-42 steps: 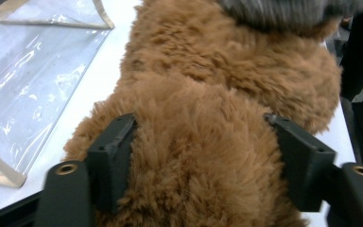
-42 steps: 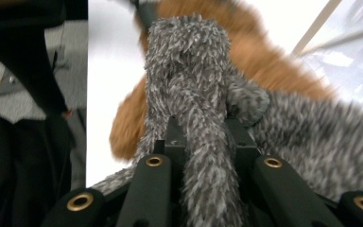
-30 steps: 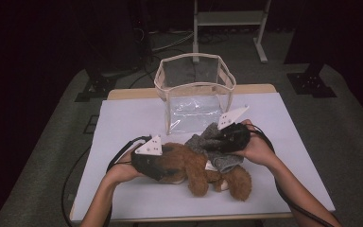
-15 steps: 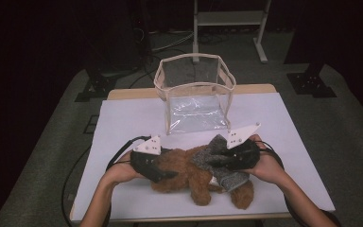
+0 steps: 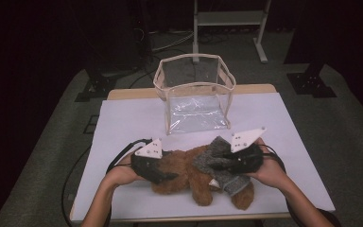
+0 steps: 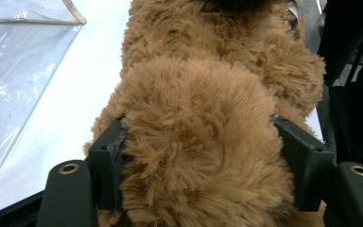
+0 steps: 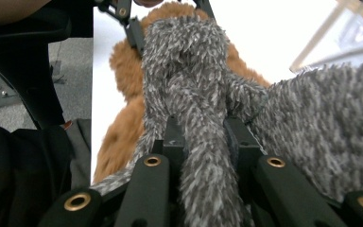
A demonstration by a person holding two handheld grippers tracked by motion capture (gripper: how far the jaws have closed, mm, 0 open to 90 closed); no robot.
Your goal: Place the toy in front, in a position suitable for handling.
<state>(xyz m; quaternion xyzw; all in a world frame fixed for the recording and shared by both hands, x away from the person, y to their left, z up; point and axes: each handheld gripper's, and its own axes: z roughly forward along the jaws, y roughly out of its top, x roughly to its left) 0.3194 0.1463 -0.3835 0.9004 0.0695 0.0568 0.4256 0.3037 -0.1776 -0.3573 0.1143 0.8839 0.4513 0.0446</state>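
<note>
The left gripper (image 6: 198,156) is squeezing the brown teddy bear (image 5: 189,168), its jaws having just closed further. The right gripper (image 7: 203,137) is pinching the bear's grey scarf (image 7: 189,71) tightly.

Clear bag (image 5: 196,97) blocks table (image 5: 123,118) centre-back; left, right sides open.

Your brown plush bear (image 5: 189,172) lying across the white tabletop's near side, its grey fuzzy scarf (image 5: 215,161) bunched on top

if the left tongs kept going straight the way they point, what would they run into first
The left tongs already clamp a limb of the brown plush bear; straight on they would likely press into the bear's body, and then the right tongs beyond it, though depth is unclear.
</note>
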